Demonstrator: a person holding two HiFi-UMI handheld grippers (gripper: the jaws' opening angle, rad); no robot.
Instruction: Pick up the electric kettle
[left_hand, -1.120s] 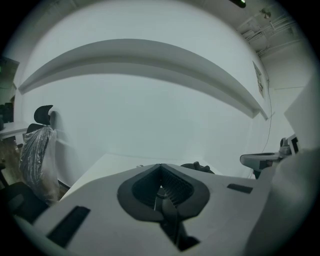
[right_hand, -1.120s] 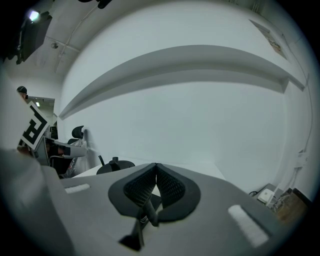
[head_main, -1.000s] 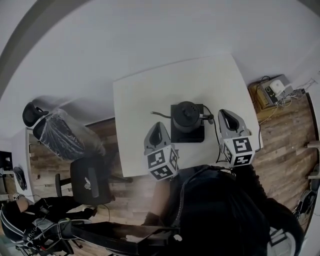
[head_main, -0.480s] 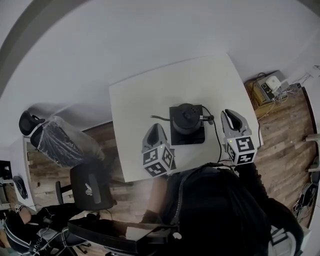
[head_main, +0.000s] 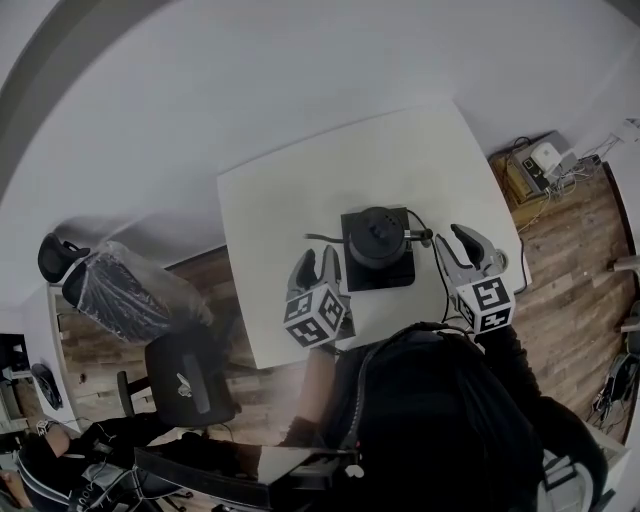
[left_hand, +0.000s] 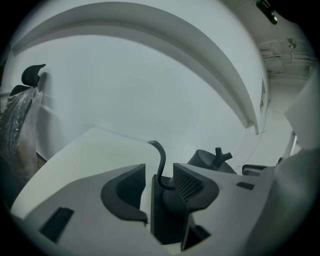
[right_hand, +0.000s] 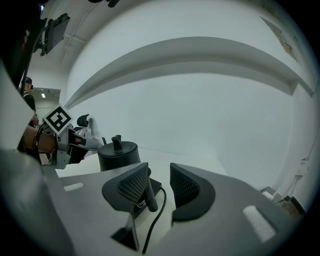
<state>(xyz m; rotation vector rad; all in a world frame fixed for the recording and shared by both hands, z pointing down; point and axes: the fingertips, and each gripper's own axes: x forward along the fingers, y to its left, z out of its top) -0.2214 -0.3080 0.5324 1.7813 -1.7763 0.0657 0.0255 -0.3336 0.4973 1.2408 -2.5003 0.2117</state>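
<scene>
The left gripper (left_hand: 159, 171) has its jaws spread and opening. They were pressed together in both earlier frames. Nothing is pinched. Just ahead, in line with its gap, the kettle's (left_hand: 206, 159) thin curved spout (left_hand: 161, 160) rises, with the black base (left_hand: 167, 220) below it. In the head view this gripper (head_main: 317, 262) now sits lower and closer to the base's (head_main: 392, 274) near left corner than it did a second ago, and its marker cube (head_main: 315, 318) has rolled a little.

The right gripper (right_hand: 159, 170) also has its jaws parted and opening, after being closed earlier. The pads grip nothing. The kettle's handle (right_hand: 149, 194) shows in the gap close to the left-hand jaw, and I cannot tell whether they touch. The cord (right_hand: 154, 220) runs down beneath the handle. Ahead and to its left stands the kettle (right_hand: 118, 155), and beyond that the left gripper's cube (right_hand: 58, 119). From above, the right gripper (head_main: 462, 246) has come in just beside the handle (head_main: 416, 236).

The kettle (head_main: 376, 232) stands upright on its base on the table (head_main: 300, 190), between the two grippers, as before.

Farther off to the left of the left gripper are a chair (head_main: 185, 378) and a plastic-wrapped chair (head_main: 120, 290) on the wood floor (head_main: 570, 260).
</scene>
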